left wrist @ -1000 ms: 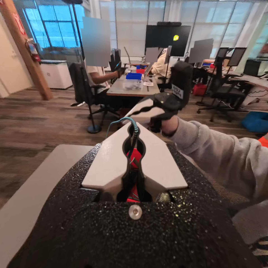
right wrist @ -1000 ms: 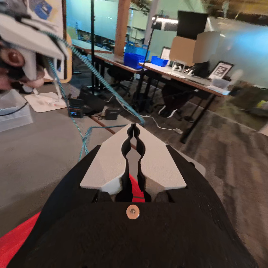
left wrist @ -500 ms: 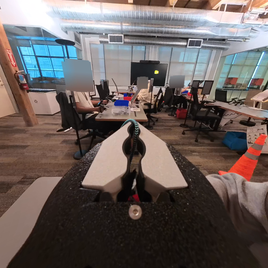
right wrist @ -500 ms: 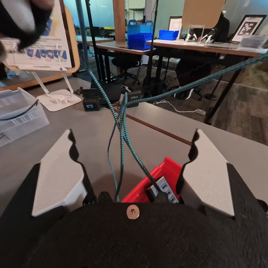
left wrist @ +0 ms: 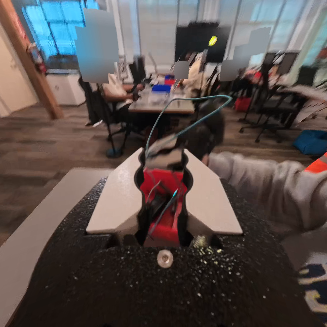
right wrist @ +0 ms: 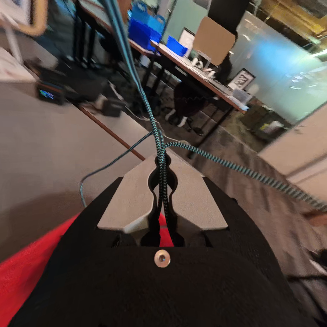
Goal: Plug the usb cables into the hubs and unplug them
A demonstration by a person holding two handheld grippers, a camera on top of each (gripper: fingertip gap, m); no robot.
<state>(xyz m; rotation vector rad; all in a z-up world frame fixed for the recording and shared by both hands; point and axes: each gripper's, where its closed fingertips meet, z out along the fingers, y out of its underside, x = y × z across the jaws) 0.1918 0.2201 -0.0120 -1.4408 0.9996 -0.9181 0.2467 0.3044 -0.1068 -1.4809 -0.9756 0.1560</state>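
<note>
Through my left wrist view, my left gripper (left wrist: 162, 155) has its jaws narrowly parted, gripping nothing I can make out; between them lies the red bin (left wrist: 163, 178) with a dark hub, blurred. The teal cable (left wrist: 192, 99) loops up toward my right gripper (left wrist: 164, 146) beyond.

Through my right wrist view, my right gripper (right wrist: 161, 157) has its jaws closed on the braided cable strands (right wrist: 160, 152), over the red bin (right wrist: 26, 256) on the grey surface (right wrist: 44, 141). Pulling on tangled strands could drag the hub out or strain the plug.
</note>
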